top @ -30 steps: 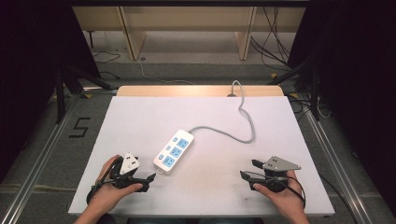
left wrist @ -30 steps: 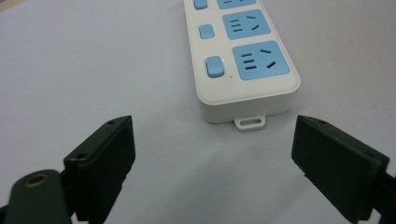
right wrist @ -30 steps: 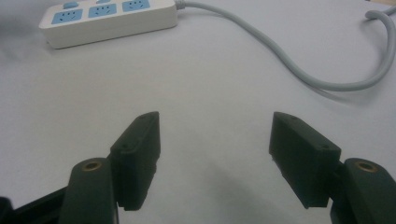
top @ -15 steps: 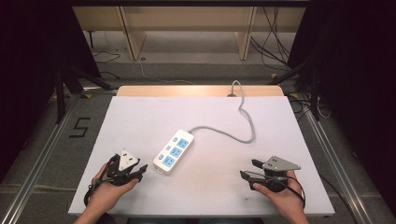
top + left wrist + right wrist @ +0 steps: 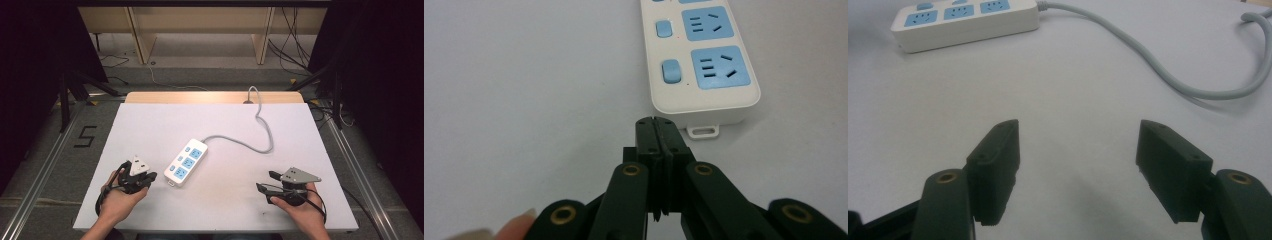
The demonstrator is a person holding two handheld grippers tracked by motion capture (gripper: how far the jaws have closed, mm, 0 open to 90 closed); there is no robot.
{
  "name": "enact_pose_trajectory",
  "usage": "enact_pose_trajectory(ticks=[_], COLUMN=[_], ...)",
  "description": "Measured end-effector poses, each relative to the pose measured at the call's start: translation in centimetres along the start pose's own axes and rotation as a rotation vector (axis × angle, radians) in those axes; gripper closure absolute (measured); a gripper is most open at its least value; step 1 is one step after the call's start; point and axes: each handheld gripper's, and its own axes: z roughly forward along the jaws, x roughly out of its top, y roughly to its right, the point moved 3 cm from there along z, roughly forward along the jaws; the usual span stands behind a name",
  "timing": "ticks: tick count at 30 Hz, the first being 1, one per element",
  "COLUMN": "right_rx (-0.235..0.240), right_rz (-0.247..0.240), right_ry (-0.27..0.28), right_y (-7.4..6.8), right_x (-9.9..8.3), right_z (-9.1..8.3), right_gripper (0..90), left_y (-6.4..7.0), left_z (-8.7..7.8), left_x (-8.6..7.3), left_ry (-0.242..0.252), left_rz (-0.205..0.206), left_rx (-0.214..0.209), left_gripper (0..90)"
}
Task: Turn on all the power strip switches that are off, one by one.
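Two grippers low over table (image 5: 150,125): left gripper (image 5: 657,131) jaws pressed together, power strip (image 5: 704,60) just ahead; right gripper (image 5: 1078,165) jaws spread, empty, strip well ahead-left.

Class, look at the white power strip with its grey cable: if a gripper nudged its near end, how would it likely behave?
The power strip lies flat and boxy, so it would probably slide or pivot, not roll or tip. Its hard casing looks stiff. The grey cable, curving off the table's far edge, seems floppy and may drag against the push.
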Motion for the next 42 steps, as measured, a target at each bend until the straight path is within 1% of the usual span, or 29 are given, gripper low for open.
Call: enact_pose_trajectory(ticks=[3,4,10,16,21,27,31,37,42], right_rx=[0.003,0.002,0.002,0.007,0.006,0.006,0.006,0.006,0.006], right_rz=[0.001,0.001,0.0,-0.003,-0.003,-0.002,-0.003,-0.002,-0.001], right_ry=[0.0,-0.003,-0.002,-0.004,-0.005,-0.006,-0.003,-0.006,-0.006], right_y=[0.0,0.0,0.0,0.0,0.0,-0.1,-0.1,-0.1,-0.1], right_x=[0.0,0.0,0.0,0.0,0.0,0.0,0.0,0.0,0.0], right_z=[0.0,0.0,0.0,0.0,0.0,0.0,0.0,0.0,0.1], right_gripper=[35.0,35.0,35.0,35.0,35.0,35.0,35.0,35.0,35.0], left_y=[0.0,0.0,-0.3,-0.3,-0.2,-0.2,-0.2,-0.2,-0.1], left_z=[0.1,0.2,0.8,1.2,1.5,1.9,2.2,2.5,2.7], left_x=[0.3,0.4,1.5,2.0,2.6,3.5,3.9,4.4,4.9], left_ry=[-0.006,-0.008,-0.016,-0.029,-0.029,-0.036,-0.046,-0.046,-0.048], left_rz=[0.0,0.006,0.0,0.004,-0.007,0.001,0.003,0.002,0.014], left_rx=[0.0,0.003,0.006,0.005,0.007,0.016,0.012,0.012,0.012], left_gripper=[89.4,89.4,89.4,89.4,89.5,89.4,89.4,89.4,89.4])
